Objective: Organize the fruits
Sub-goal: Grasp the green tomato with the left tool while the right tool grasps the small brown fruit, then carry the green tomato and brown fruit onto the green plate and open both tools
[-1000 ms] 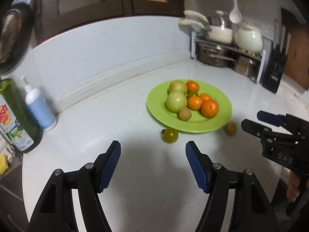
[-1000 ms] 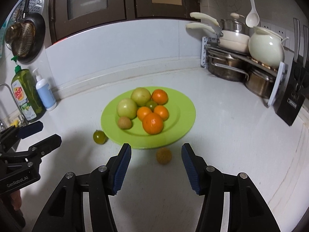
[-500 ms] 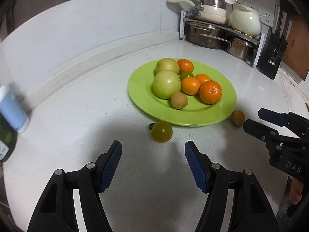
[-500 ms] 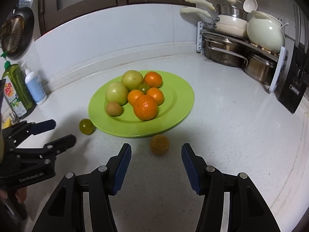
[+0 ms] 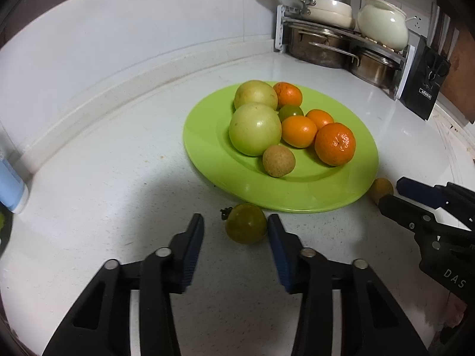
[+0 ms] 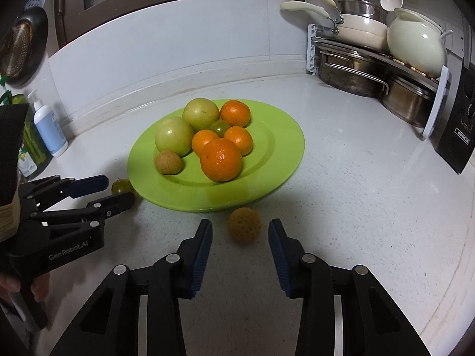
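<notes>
Currently both grippers are low over the white counter (image 5: 104,160), each lined up on a loose fruit at the near rim of the green plate (image 5: 341,195).

Left gripper (image 5: 236,230): jaws spread wide, nothing held. A small green tomato (image 5: 245,227) lies on the counter between the blue pads, close to the right-side pad; contact cannot be told. Its stem points away from the plate. The tomato sits just off the plate's near edge.

Right gripper (image 6: 240,233): jaws likewise wide apart, empty. A small rough-skinned orange fruit (image 6: 244,225) lies on the counter between its fingertips, clear of both pads, just beside the plate's near rim.

Plate load: two large pale green fruits (image 6: 174,136), several mandarins with the biggest mandarin (image 6: 221,159) nearest, a second green tomato (image 6: 220,127) in the middle of the pile, and a small tan round fruit (image 6: 168,162) at the near left.

Far right corner of the counter: a pot rack (image 6: 371,68). Left edge: a blue pump bottle (image 6: 49,126) by the backsplash.
</notes>
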A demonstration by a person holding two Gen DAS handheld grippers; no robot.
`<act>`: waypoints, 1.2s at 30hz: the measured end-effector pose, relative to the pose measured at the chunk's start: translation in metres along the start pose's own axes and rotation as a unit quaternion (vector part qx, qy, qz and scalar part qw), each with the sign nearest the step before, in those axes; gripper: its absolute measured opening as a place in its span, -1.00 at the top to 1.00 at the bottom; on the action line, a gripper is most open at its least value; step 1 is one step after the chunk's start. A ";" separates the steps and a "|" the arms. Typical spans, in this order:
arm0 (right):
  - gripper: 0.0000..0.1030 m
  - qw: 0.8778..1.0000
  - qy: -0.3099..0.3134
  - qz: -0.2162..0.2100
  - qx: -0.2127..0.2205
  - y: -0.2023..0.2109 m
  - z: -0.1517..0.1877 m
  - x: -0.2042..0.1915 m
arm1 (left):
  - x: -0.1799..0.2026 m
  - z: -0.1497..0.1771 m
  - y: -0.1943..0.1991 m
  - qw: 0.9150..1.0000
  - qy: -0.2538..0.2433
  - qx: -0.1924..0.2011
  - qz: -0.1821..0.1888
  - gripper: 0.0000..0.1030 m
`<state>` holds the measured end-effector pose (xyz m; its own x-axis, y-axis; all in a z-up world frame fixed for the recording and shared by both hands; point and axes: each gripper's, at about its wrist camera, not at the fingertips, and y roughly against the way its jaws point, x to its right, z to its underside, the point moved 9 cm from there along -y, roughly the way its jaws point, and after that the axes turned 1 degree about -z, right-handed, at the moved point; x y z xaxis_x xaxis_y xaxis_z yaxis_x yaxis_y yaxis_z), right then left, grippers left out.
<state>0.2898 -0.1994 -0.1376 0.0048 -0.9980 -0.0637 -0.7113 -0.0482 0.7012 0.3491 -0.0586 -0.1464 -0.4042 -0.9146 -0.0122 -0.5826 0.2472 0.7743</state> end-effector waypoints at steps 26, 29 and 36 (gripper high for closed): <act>0.65 1.000 -0.004 -0.031 -0.006 0.003 -0.001 0.000 | 0.012 0.007 0.024 1.000 -0.009 0.016 -0.004 0.45; 0.64 1.000 0.001 -0.030 -0.004 0.001 -0.002 -0.001 | 0.014 0.008 0.027 1.000 -0.011 0.018 -0.004 0.45; 0.48 0.999 -0.007 -0.043 -0.024 -0.008 0.000 -0.002 | 0.013 0.008 0.029 1.000 -0.006 0.021 -0.003 0.45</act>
<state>0.2953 -0.1973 -0.1436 0.0550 -0.9893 -0.1354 -0.6743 -0.1368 0.7256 0.3212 -0.0609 -0.1288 -0.4100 -0.9118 -0.0243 -0.6135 0.2560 0.7470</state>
